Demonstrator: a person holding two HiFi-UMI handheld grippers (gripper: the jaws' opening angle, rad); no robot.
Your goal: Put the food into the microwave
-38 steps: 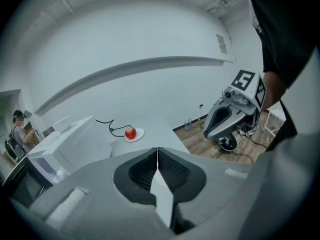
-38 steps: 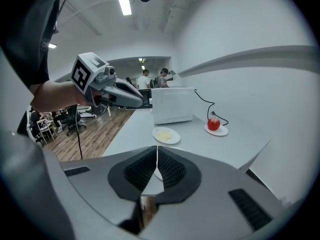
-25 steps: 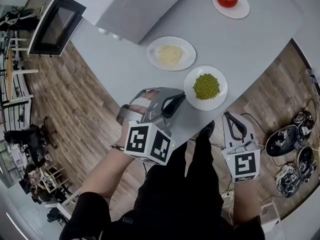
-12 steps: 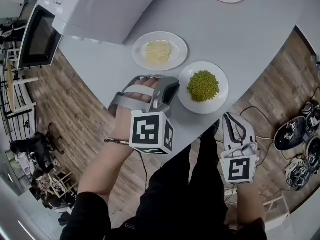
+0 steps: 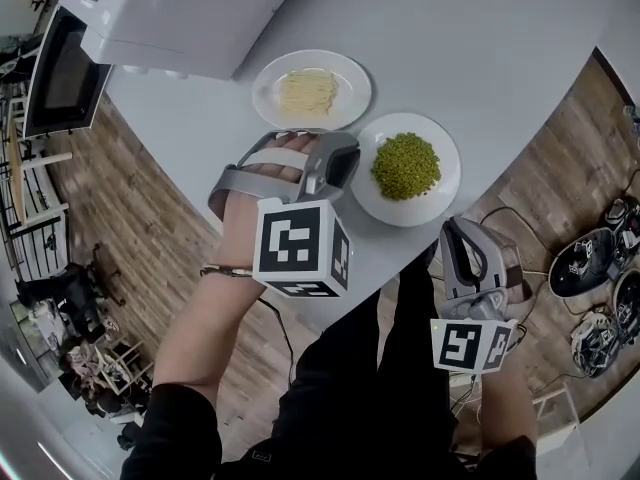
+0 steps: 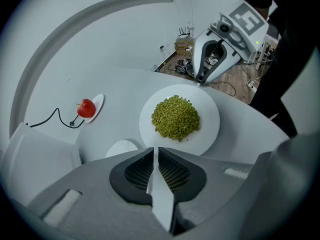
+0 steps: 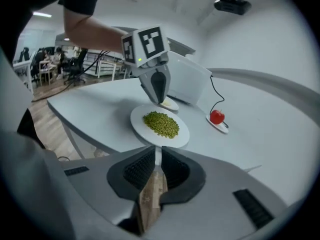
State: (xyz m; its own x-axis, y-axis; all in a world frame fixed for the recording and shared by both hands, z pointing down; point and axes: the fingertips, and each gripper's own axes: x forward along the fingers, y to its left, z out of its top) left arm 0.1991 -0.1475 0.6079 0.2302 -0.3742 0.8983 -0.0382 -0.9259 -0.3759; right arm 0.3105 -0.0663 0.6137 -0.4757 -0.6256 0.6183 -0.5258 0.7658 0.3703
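Although the white box-shaped microwave point(image 5: 190, 13) on the pale grey rounded bench point(image 5: 520, 78) has its dark-windowed door point(image 5: 60, 73) swung open, loading looks not yet begun: every dish sits outside, and the cavity is out of sight. The round white plate point(image 5: 443, 173) near the bench edge holds a heap of green peas point(image 5: 405, 165); its twin point(image 5: 352, 72) beside the oven holds pale yellow shreds point(image 5: 308, 90); a small saucer point(image 6: 98, 102) carries a red fruit point(image 6: 86, 108). The left gripper point(image 6: 153, 150) has its jaws together, empty; the right gripper point(image 7: 158, 154) has jaws opening on nothing.
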